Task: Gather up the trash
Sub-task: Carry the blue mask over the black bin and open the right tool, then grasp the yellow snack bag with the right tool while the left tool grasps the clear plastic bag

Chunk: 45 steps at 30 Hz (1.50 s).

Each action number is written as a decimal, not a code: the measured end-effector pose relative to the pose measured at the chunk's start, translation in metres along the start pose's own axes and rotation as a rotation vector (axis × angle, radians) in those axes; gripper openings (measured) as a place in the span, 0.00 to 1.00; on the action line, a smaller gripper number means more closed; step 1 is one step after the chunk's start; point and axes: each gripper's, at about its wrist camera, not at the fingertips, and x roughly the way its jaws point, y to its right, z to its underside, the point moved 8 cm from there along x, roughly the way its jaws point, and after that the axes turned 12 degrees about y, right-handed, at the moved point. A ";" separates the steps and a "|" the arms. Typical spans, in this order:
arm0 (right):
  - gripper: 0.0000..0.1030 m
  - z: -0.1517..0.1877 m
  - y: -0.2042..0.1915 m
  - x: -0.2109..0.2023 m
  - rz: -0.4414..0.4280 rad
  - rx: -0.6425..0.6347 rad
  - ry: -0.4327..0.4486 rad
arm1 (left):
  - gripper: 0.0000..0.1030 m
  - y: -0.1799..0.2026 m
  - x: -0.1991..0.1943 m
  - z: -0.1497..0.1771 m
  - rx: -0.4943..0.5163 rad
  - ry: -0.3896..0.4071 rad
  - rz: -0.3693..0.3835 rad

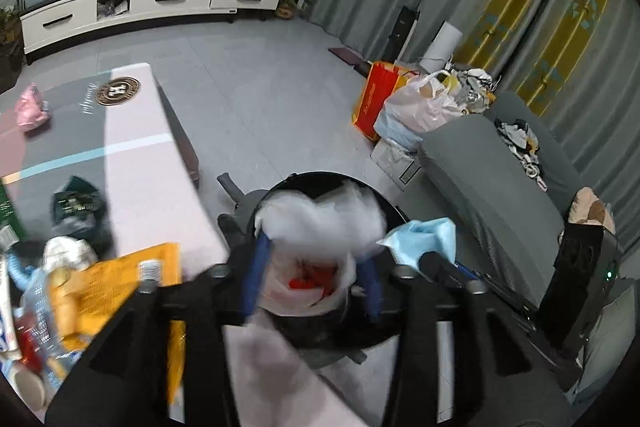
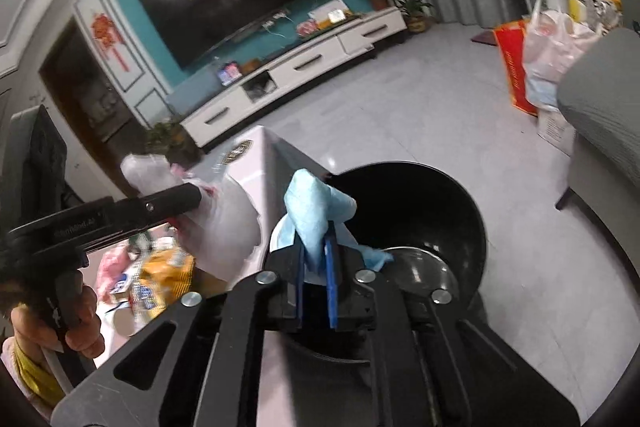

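Disposal is the step in hand: both grippers hang at the black bin [image 2: 416, 211], which stands on the floor just off the end corner of the bench [image 1: 156, 163].

The left gripper [image 1: 316, 267] has its blue fingers [image 1: 258, 267] spread apart, with a crumpled white plastic bag [image 1: 320, 223] bunched between them over the bin's mouth; the picture is blurred, so whether the pads press on the bag cannot be told, though it looks loose rather than pinched. The right gripper [image 2: 316, 267] has its fingers [image 2: 331, 279] nearly together with a blue face mask [image 2: 316, 211] sticking up between them at the bin's near rim; a slight gap shows, and a firm grip cannot be confirmed.

Judging from this, the next move calls for both pieces to fall clear into the bin, the mask needing a little more reach past the rim, and then a return to the bench for more.

The left wrist view alone shows the remaining litter heaped at the bench's near left corner, a yellow packet [image 1: 120, 283] and a dark green wrapper [image 1: 76, 207] among it, plus a pink crumpled bag [image 1: 32, 107] at the far left edge. The right wrist view alone shows the bin's empty dark interior and the person's left hand [image 2: 76, 311] on its handle.
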 end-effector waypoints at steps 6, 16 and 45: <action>0.47 0.007 0.018 -0.003 0.045 0.015 -0.002 | 0.68 -0.002 0.018 0.009 -0.002 -0.031 -0.016; 0.52 0.032 -0.023 -0.027 -0.058 0.054 -0.057 | 0.88 -0.042 -0.092 0.030 0.040 0.077 -0.094; 0.67 0.091 -0.177 0.019 -0.210 -0.070 -0.242 | 0.90 -0.168 -0.224 0.132 -0.169 0.103 -0.227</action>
